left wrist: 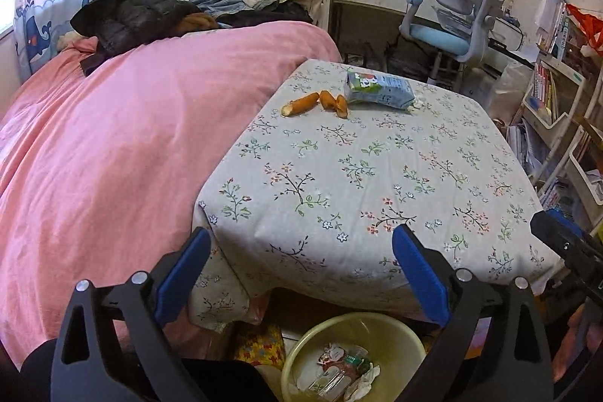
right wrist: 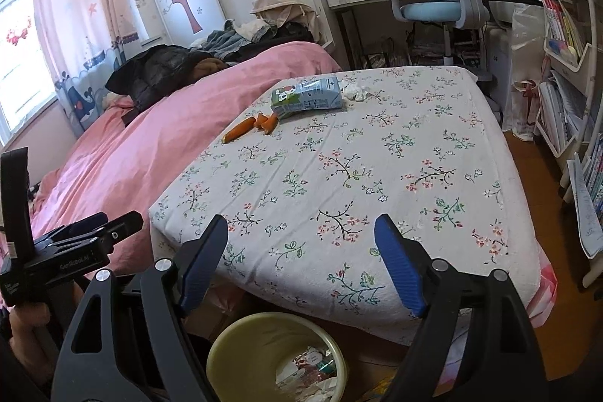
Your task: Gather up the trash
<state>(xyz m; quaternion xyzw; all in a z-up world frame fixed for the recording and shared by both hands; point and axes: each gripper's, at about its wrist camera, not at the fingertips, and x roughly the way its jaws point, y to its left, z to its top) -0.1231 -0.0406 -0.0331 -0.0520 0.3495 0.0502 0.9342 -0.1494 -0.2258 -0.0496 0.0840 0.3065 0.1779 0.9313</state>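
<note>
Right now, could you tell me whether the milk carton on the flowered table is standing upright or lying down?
Lying down. The milk carton rests on its broad side on the flowered table, beside the orange peels.

Both wrist views look down across the floral mattress (left wrist: 358,176), side by side.

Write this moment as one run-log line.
left gripper open, empty | right gripper open, empty | carton, peels on bed | bin below

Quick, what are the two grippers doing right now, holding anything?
Left gripper: open, nothing between its fingers.
Right gripper: open, nothing between its fingers.
</note>
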